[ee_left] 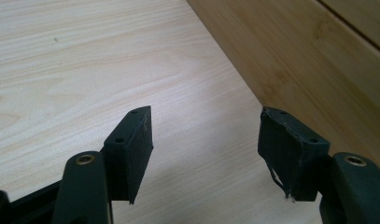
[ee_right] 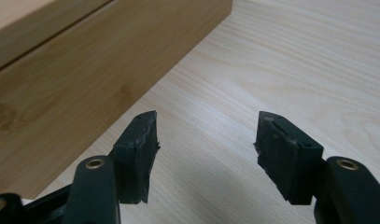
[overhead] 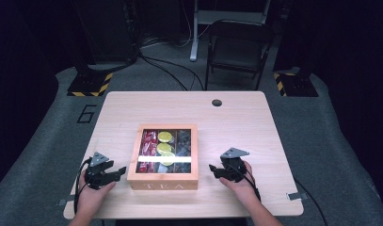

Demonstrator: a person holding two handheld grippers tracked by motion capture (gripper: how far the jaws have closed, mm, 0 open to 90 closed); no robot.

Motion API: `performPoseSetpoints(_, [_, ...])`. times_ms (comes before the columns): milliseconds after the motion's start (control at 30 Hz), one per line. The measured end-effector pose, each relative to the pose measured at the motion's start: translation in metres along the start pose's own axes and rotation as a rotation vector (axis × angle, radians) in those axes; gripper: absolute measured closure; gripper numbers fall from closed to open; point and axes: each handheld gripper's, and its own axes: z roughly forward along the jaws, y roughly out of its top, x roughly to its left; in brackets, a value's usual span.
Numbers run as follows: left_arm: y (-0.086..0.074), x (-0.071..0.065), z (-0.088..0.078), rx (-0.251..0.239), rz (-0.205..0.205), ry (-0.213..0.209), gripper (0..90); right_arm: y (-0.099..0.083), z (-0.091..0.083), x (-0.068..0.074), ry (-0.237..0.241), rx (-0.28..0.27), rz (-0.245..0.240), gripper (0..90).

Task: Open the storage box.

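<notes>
A wooden tea box (overhead: 163, 181) with a glass lid and the word TEA on its front stands near the table's front middle; inside are red packets, yellow-green rounds and dark packets. My left gripper (overhead: 119, 172) lies on the table just left of the box, jaws open and pointing at its side wall. In the left gripper view the gripper (ee_left: 206, 140) has bare table between its jaws and the box wall (ee_left: 309, 60) close on the right. My right gripper (overhead: 212, 169) rests just right of the box, open. In its own view the gripper (ee_right: 206, 140) holds nothing, with the box (ee_right: 85, 70) at left.
The light wooden table (overhead: 236, 122) has a round cable hole (overhead: 217, 102) near its far edge. A dark folding chair (overhead: 238, 47) stands on the floor beyond the table. Black stands with yellow-striped bases (overhead: 90, 84) flank the far corners.
</notes>
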Motion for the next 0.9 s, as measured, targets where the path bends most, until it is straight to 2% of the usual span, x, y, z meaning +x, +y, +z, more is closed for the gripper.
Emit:
performPoseSetpoints(67, [0.001,-0.001,-0.004,-0.012,0.0,-0.009,35.9,0.002,-0.003,0.003,0.005,-0.014,-0.023,38.7])
performPoseSetpoints(200, [0.002,-0.004,-0.006,-0.02,0.002,-0.014,36.8,0.003,-0.005,0.007,0.002,-0.02,-0.023,38.9])
performPoseSetpoints(233, [0.003,-0.005,-0.008,-0.019,0.006,-0.017,36.9,0.003,-0.007,0.008,0.008,-0.021,-0.035,39.1])
performPoseSetpoints(467, [0.005,-0.008,-0.011,-0.024,0.013,-0.022,37.5,0.005,-0.01,0.011,0.019,-0.04,-0.042,39.9])
performPoseSetpoints(500, [0.005,-0.009,-0.011,-0.038,0.009,-0.021,37.7,0.005,-0.011,0.012,0.021,-0.039,-0.038,40.0])
performPoseSetpoints(900, [0.007,-0.012,-0.018,-0.039,0.011,-0.037,39.0,0.008,-0.017,0.017,0.03,-0.058,-0.047,41.1])
